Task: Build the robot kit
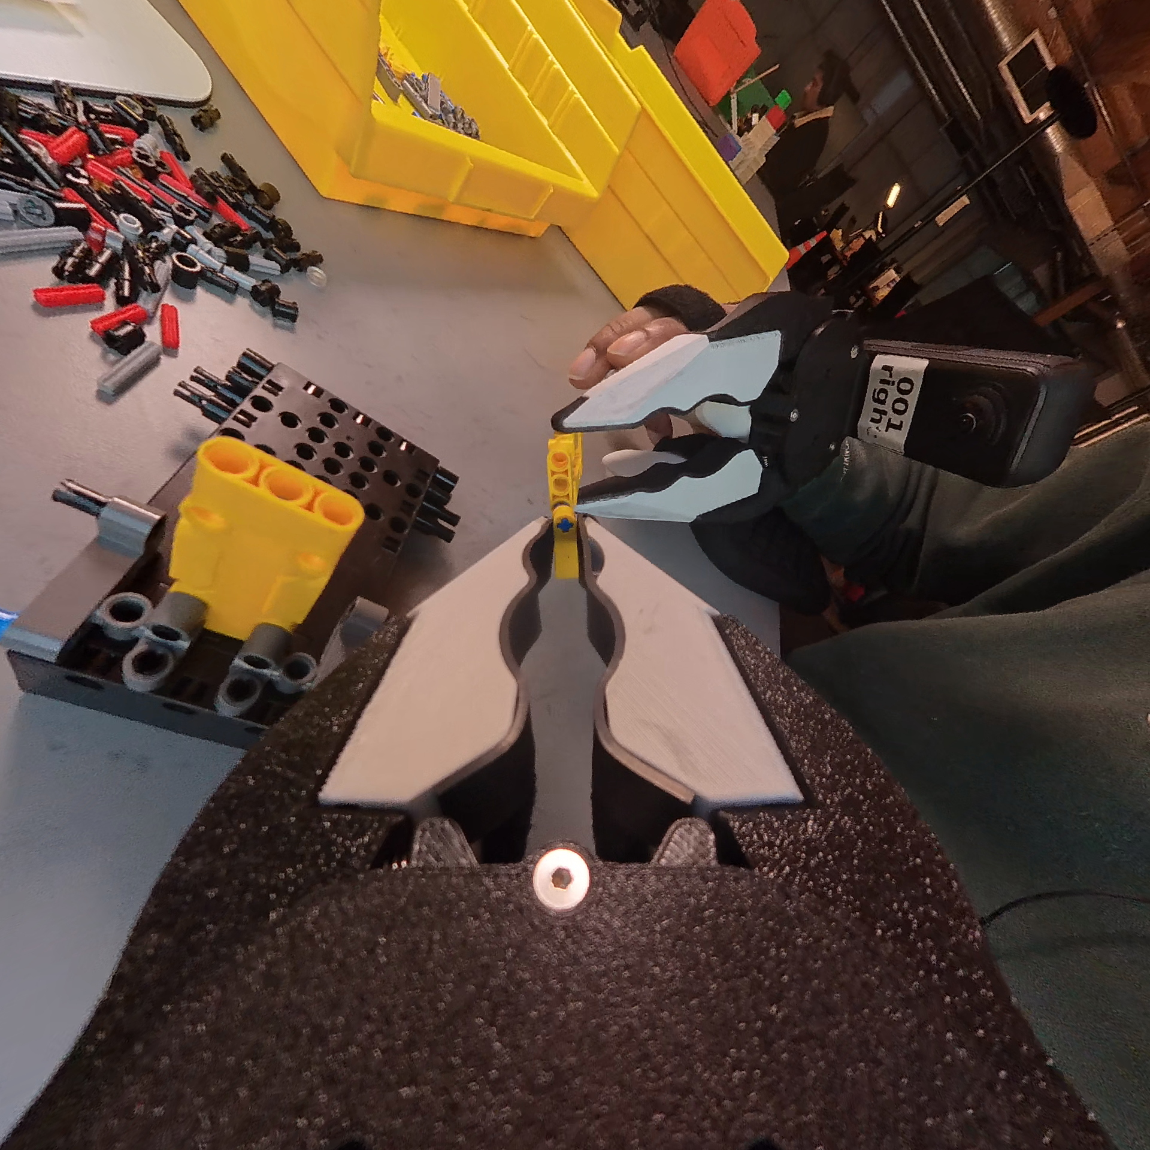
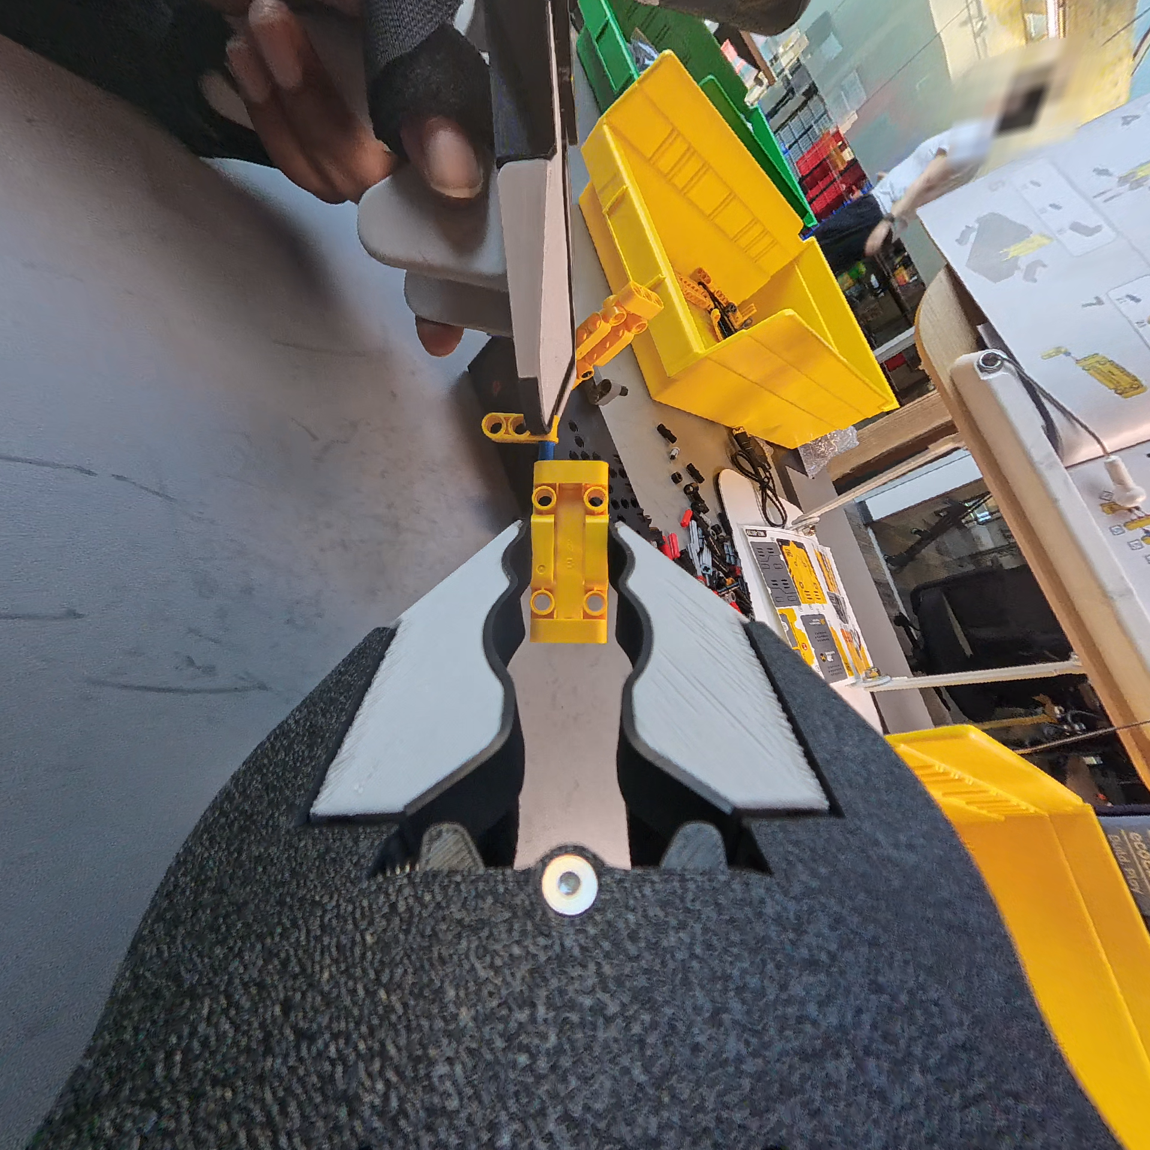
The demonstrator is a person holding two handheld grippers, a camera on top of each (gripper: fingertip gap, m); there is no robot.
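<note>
With both claws pinched, left claw (image 1: 565, 529) on a thin yellow beam (image 1: 565, 551), right claw (image 2: 567, 535) on a yellow block (image 2: 569, 560), the blue pin (image 2: 546, 449) at twelve o'clock could skew if either tilts.

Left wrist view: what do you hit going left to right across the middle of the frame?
Pile of loose red and black pieces → black perforated assembly carrying a yellow block → small yellow beam pinched by the left gripper → right gripper, fingers around the beam's upper part → dark green sleeve.
</note>
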